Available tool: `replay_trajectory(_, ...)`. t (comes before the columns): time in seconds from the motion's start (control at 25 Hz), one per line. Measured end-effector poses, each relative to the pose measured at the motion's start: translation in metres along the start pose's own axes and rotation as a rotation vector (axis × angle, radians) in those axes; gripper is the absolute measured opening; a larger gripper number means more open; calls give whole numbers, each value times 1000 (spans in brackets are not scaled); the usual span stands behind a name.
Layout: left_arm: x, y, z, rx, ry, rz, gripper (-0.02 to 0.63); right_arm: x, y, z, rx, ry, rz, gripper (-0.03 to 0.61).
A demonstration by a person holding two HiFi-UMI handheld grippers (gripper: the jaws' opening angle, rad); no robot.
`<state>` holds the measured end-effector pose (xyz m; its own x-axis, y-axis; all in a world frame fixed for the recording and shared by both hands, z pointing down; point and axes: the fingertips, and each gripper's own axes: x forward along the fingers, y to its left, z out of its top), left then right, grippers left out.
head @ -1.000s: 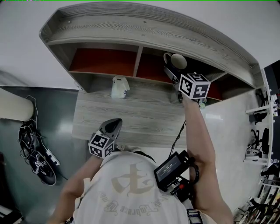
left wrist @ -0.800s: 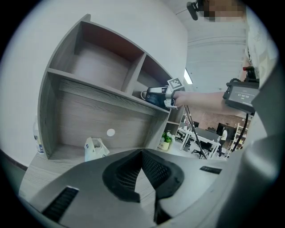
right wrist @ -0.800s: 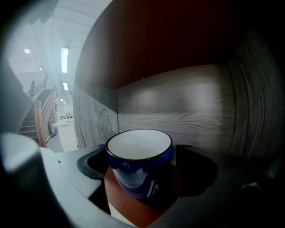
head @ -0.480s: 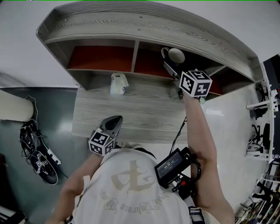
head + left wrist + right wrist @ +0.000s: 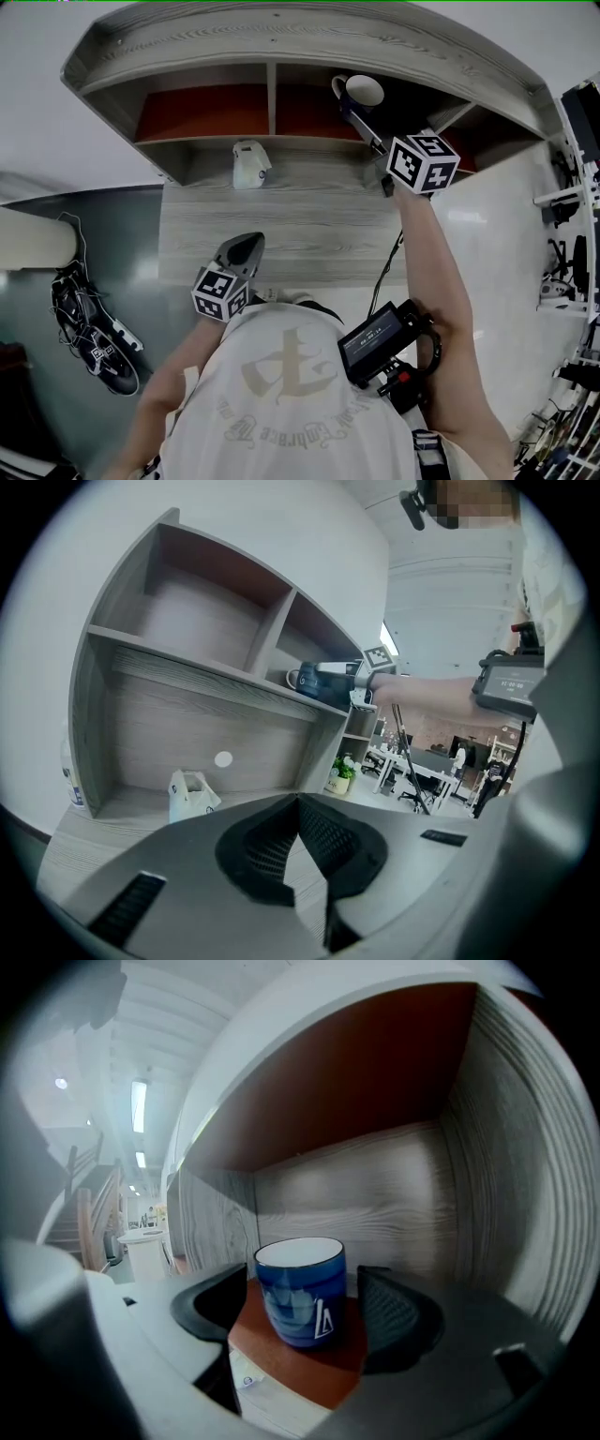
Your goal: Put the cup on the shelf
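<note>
Left claw: your left claw (image 5: 298, 806) is closed and empty above the grey wooden surface (image 5: 281, 234); keep it parked.
Cup: the blue ceramic cup (image 5: 300, 1290) stands upright on the red-brown shelf floor (image 5: 314, 1361), near its front edge.
Right claw: your right claw (image 5: 302, 1309) has just narrowed slightly, but its jaws are still clear of the cup between them. Withdraw straight and level, brushing neither side.
</note>
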<state>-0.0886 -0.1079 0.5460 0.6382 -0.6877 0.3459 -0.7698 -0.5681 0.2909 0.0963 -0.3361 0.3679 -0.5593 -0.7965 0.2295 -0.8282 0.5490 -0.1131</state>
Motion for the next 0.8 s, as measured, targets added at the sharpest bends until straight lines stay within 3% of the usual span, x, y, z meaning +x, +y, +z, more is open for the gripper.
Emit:
replay_trajectory(0.36,4,-16,3,23,4,-37,2,-38,13,-12,-1,-26,50,300)
replay_trajectory(0.8,17,-36,28,64,-26,-99,2,-94,8,-42,80,-101,58,81)
